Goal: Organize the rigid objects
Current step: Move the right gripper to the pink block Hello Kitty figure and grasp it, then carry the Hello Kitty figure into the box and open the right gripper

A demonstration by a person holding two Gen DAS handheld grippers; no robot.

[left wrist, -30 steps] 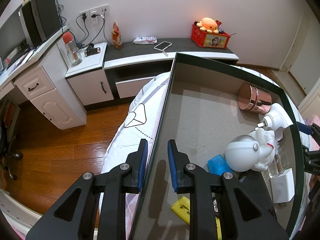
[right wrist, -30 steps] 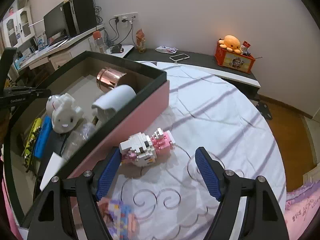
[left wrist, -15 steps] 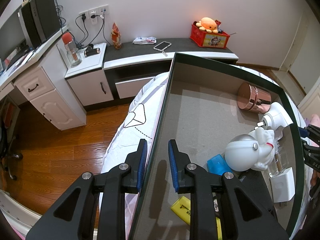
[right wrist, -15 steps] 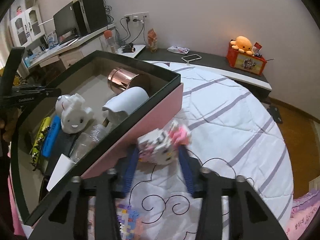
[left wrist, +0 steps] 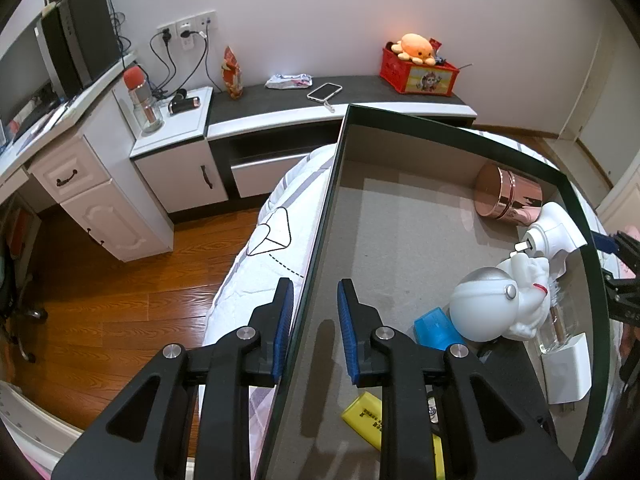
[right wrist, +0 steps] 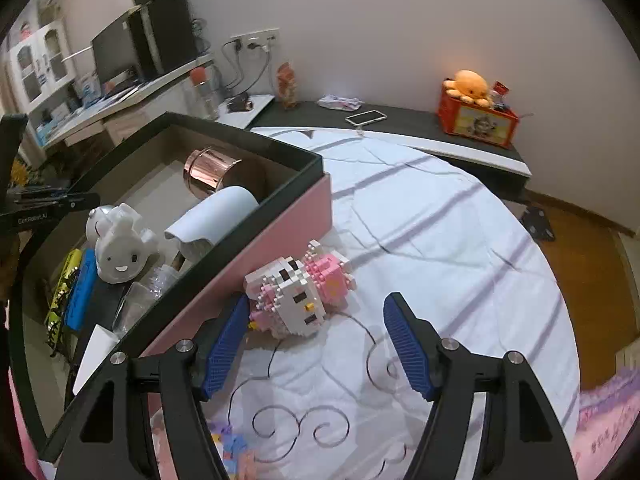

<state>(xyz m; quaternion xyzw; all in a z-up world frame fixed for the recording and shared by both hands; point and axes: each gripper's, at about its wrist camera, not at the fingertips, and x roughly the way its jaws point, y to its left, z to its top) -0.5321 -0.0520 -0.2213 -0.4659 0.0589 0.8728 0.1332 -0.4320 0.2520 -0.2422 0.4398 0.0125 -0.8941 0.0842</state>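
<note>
A pink box with a dark rim (right wrist: 256,240) lies on the bed. It holds a copper tin (right wrist: 210,170), a white bottle (right wrist: 216,216), a white astronaut figure (left wrist: 494,308), a blue block (left wrist: 436,328) and a yellow pack (left wrist: 370,416). My left gripper (left wrist: 312,330) straddles the box's left wall (left wrist: 320,240), jaws nearly shut on it. A pink-and-white brick figure (right wrist: 300,292) lies on the bedspread beside the box. My right gripper (right wrist: 316,344) is open around it, left fingertip (right wrist: 228,332) close to it.
A white charger (left wrist: 568,364) and a clear bottle (left wrist: 560,320) lie in the box. Another brick toy (right wrist: 236,448) lies near the right gripper's base. A low shelf (right wrist: 420,128) with a phone and red crate stands beyond the bed. A desk and cabinets (left wrist: 92,184) stand left.
Half a second ago the right gripper looked closed around the brick figure; now its jaws are wide open and the figure lies on the bedspread. The left gripper has not moved.
</note>
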